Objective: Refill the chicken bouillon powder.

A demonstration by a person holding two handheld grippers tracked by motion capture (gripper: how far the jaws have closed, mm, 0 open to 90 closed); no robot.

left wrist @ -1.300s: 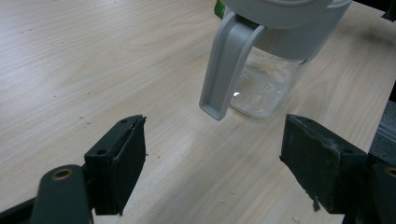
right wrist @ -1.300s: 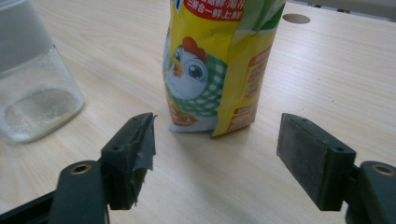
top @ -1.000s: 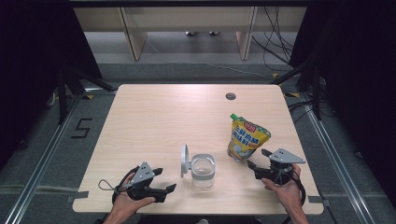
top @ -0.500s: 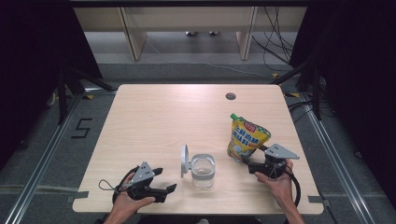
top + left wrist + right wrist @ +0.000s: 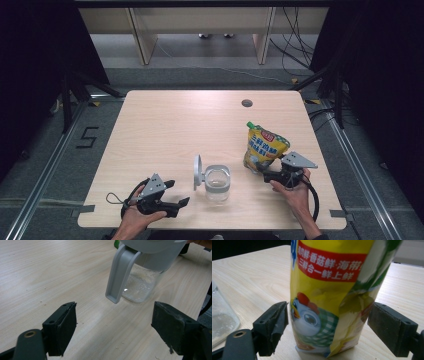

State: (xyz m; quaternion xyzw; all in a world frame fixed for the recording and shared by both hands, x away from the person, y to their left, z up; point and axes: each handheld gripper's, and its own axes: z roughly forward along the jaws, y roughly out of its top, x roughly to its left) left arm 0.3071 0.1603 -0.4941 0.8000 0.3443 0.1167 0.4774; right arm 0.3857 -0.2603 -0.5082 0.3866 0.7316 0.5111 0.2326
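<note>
bare table (image 5: 165,130) beyond; pouch (image 5: 266,148) between the open right gripper (image 5: 266,175) fingers (image 5: 273,326)

Pouch (image 5: 329,297): yellow body, a red band with white characters across the upper part, a cartoon chicken with a red comb and green-and-white checked clothing at 7 o'clock, green areas at 2 o'clock; green cap (image 5: 250,125) in the high view. Jar (image 5: 217,182): clear glass, whitish residue inside, pale grey lid (image 5: 120,272). Bench (image 5: 200,125): light wood grain, one dark round hole at 1 o'clock. Both claws: black pads, grey top plates. Floor: dark grey.
</note>
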